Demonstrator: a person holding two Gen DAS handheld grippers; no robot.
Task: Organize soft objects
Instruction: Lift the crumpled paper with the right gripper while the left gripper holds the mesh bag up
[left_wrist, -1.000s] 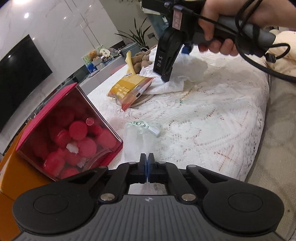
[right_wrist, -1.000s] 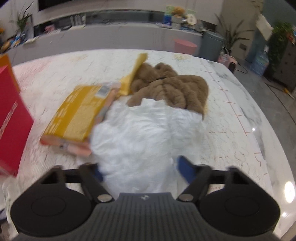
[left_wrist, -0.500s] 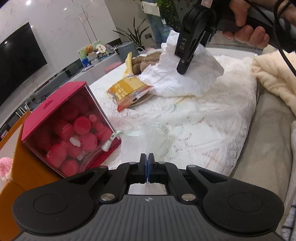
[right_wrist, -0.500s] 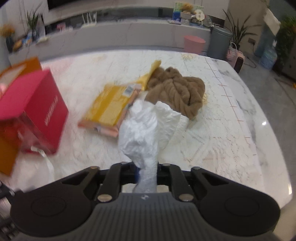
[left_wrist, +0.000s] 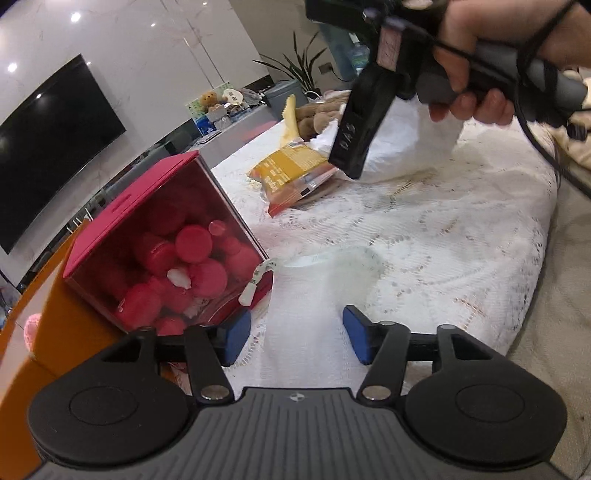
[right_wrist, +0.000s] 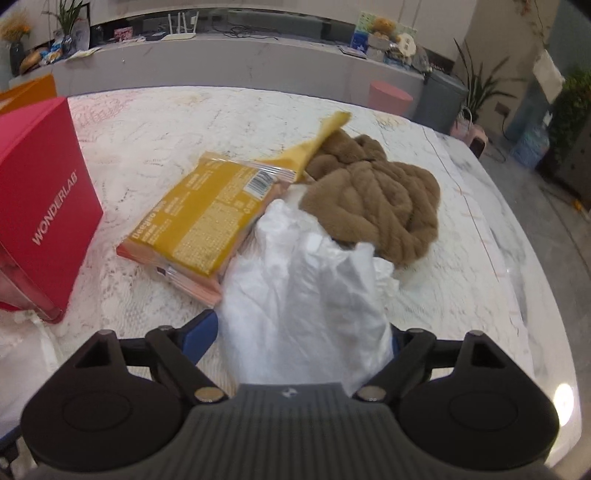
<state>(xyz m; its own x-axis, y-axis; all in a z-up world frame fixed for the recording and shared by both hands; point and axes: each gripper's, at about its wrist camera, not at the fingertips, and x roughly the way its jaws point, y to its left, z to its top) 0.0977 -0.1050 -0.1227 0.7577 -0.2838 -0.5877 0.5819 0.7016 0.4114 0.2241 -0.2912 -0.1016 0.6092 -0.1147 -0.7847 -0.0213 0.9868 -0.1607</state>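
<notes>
- On the lace-covered counter (right_wrist: 177, 122) lie the soft things: a white crumpled bag (right_wrist: 306, 295), a brown plush bundle (right_wrist: 376, 199) and a yellow packet (right_wrist: 207, 214), all grouped together.
- The white crumpled bag leans against the near edge of the brown plush bundle and touches the side of the yellow packet; its near end rises between the fingers of the right claw (right_wrist: 301, 334).
- The right claw is spread, its jaws having just been opening; the bag sits between the blue pads, but whether they press on it cannot be told.
- In the left wrist view a hand (left_wrist: 476, 66) grips the right claw's handle above the white bag.
- The left claw (left_wrist: 293, 338) is spread too, jaws having just been opening, with a clear plastic bag (left_wrist: 317, 288) lying flat on the lace between and beyond its blue pads (left_wrist: 236, 336), apart from both.
- A red box (left_wrist: 162, 243) with a clear front, full of red round pieces, stands tilted at the left, just beside the clear plastic bag; a white tag hangs at its near corner.
- An orange box (left_wrist: 70, 332) sits against the red box's far left side.
</notes>
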